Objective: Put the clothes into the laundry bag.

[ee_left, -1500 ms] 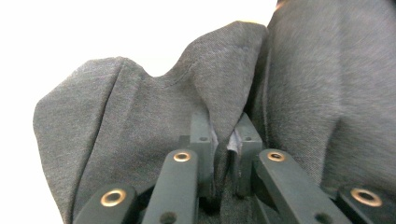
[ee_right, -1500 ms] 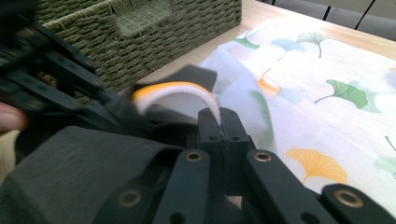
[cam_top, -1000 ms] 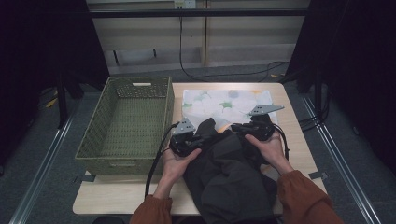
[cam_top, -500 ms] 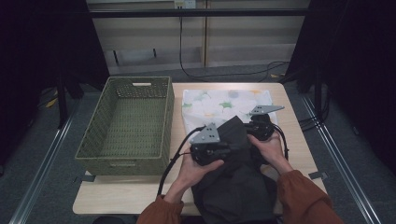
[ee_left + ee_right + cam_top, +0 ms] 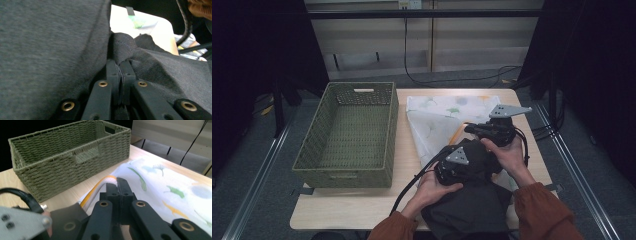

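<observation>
Your left gripper (image 5: 451, 169) is clamped shut on a fold of the dark grey garment (image 5: 472, 210), your right gripper (image 5: 473, 128) just beyond it looks closed on that cloth's far edge, so folding seems underway, with the green wicker basket (image 5: 346, 131) unfilled.

This looks like a lab or recording studio set up for data capture: a small pale wooden counter (image 5: 362, 210) stands alone on grey carpet, black curtains (image 5: 257, 55) hang at both sides, metal floor rails (image 5: 257, 165) flank it, and black cables (image 5: 452, 80) trail beyond its far edge.
</observation>
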